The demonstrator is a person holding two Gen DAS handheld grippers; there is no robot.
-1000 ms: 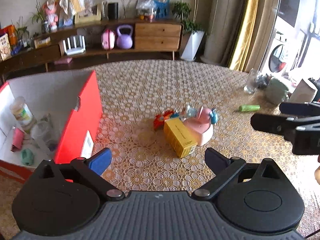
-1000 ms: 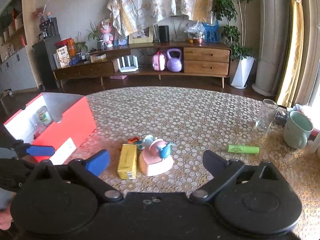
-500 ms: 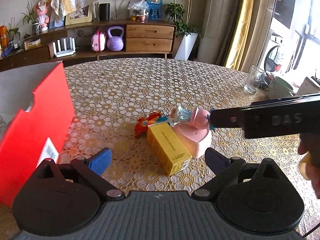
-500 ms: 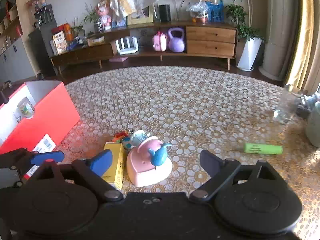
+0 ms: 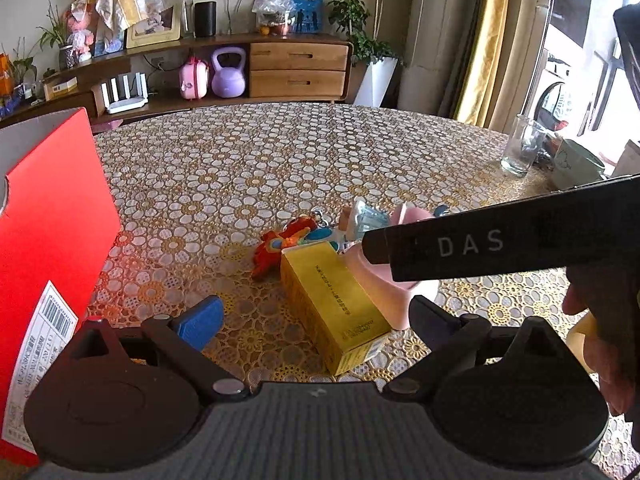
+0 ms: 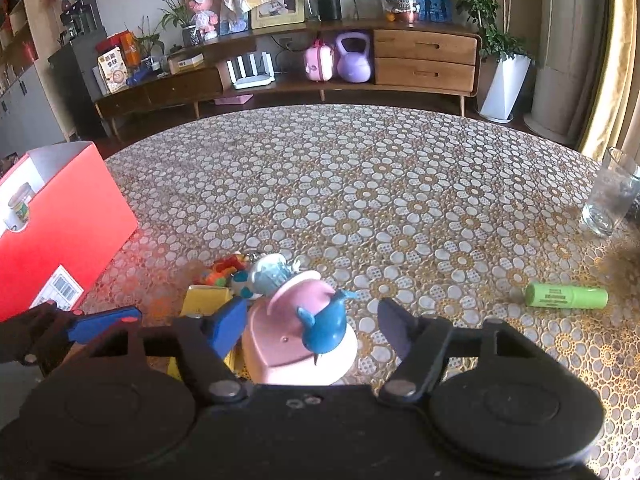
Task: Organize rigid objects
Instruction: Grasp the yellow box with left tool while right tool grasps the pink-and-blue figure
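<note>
- Left gripper point(image 5: 314, 314): matte black body, ribbed grey top plate, two round hubs, silver pivot screws, blue pad on one finger.
- Right gripper point(image 6: 312, 330): same black build; its side reads "DAS" in white.
- Bare skin on the hand point(image 5: 600, 344).

Left tongs point(image 5: 316, 316) spread, yellow box point(image 5: 334, 300) between

Open bench point(image 6: 360, 184) lies toward twelve o'clock of the toy cluster. The red box point(image 6: 68, 216) walls off nine o'clock; the yellow carton point(image 5: 336, 304) crowds the pink toy's point(image 6: 296, 336) left flank.
</note>
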